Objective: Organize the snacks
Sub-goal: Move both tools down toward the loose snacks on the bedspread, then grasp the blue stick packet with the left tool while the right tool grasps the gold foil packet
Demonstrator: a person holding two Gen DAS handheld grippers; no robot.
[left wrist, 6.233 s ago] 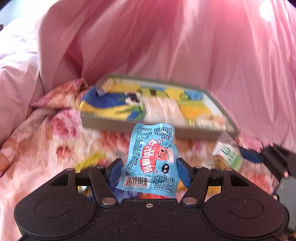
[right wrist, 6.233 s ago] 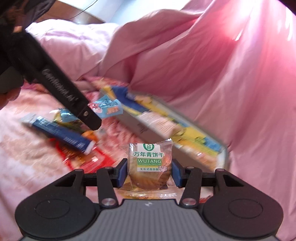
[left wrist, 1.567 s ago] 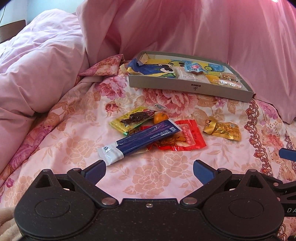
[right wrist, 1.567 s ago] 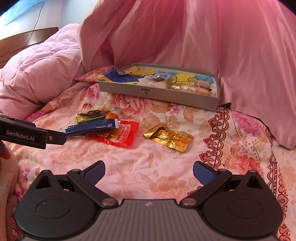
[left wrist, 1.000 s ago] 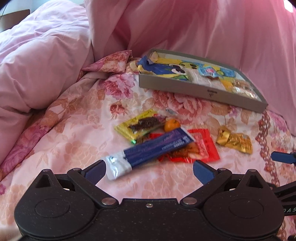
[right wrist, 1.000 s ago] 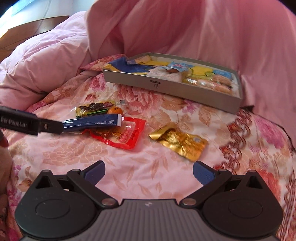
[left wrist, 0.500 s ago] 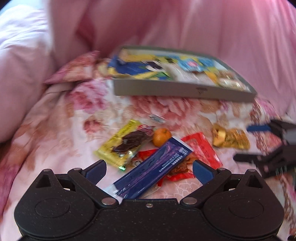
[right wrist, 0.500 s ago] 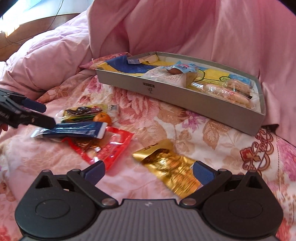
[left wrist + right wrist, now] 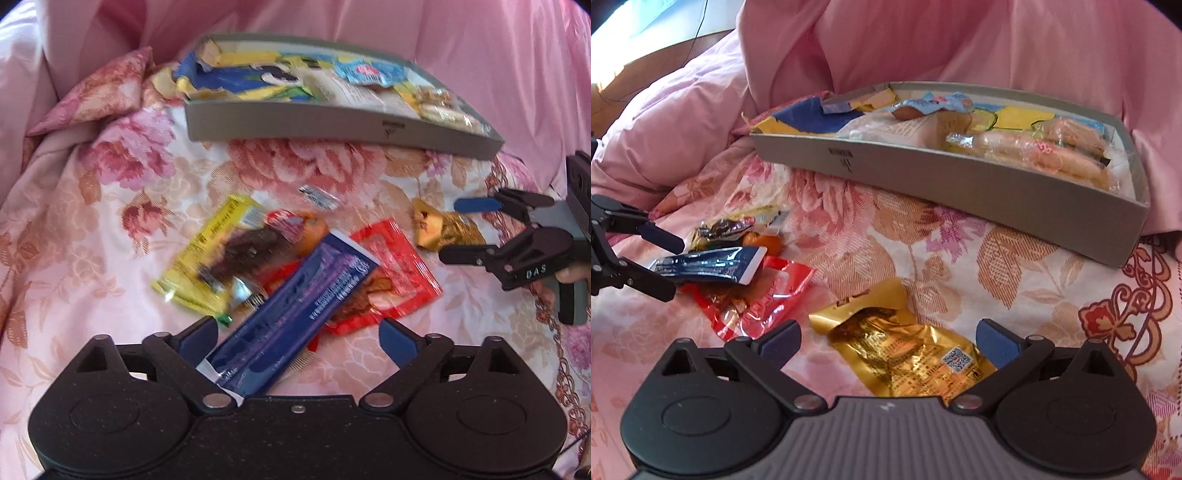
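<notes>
Two hand-held tools work over a flowered bed cover (image 9: 923,236), each lined up on a different loose snack. The left tool (image 9: 299,332) straddles the near end of the long blue packet (image 9: 295,306), which lies diagonally toward one o'clock across the red pouch (image 9: 391,273). Its jaws have just been closing, yet the pads stand clear of the film on both sides, so the tool is released, not grasping. The blue packet sits uppermost in the pile, which probably explains why it is taken first.

The right tool (image 9: 888,341) hovers over the gold foil pouch (image 9: 905,350), which lies alone at the five o'clock side of the pile; its jaws are spread wide with the pouch between them, and nothing is gripped.

At twelve o'clock the grey tray (image 9: 960,177) rests against the pink quilt (image 9: 960,40) and already holds several wrapped items, including a light blue sachet (image 9: 364,72) and clear-wrapped biscuits (image 9: 1027,151). It appears to be the collecting place.

Still loose on the bed are the yellow packet (image 9: 218,251), a small orange fruit (image 9: 762,242) and a small silver wrapper (image 9: 319,195).
</notes>
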